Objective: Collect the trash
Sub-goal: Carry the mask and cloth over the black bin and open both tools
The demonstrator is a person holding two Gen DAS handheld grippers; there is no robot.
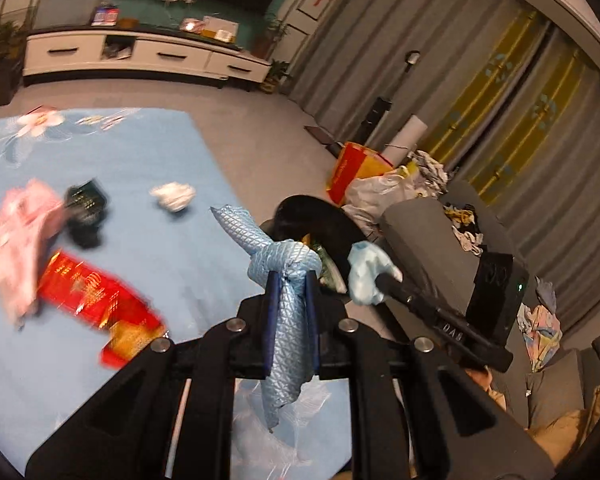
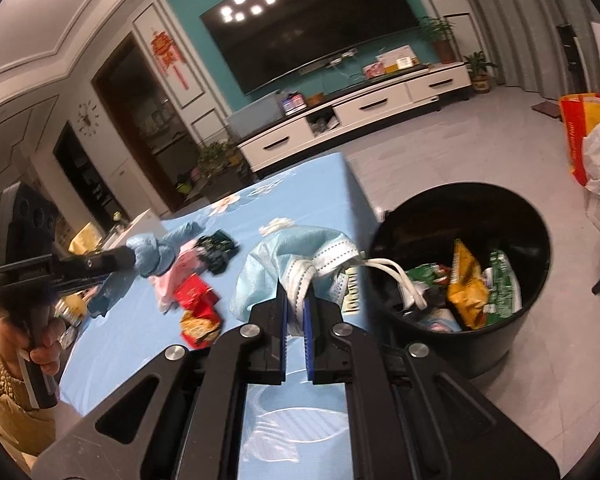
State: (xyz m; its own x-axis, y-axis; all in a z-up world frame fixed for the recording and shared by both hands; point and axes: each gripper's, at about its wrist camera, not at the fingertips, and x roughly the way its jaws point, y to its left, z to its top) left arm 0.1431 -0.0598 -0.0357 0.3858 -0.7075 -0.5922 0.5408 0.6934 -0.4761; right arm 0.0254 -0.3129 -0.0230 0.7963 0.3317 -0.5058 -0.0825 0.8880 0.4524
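Note:
My left gripper is shut on a knotted light-blue quilted cloth, held above the table edge near the black trash bin. My right gripper is shut on a light-blue face mask with white straps, held over the table edge just left of the black trash bin, which holds several snack wrappers. The right gripper with the mask also shows in the left wrist view. The left gripper with its cloth shows in the right wrist view.
On the blue tablecloth lie a pink wrapper, a dark packet, a red and gold packet and a crumpled white tissue. A grey sofa and bags stand beyond the bin.

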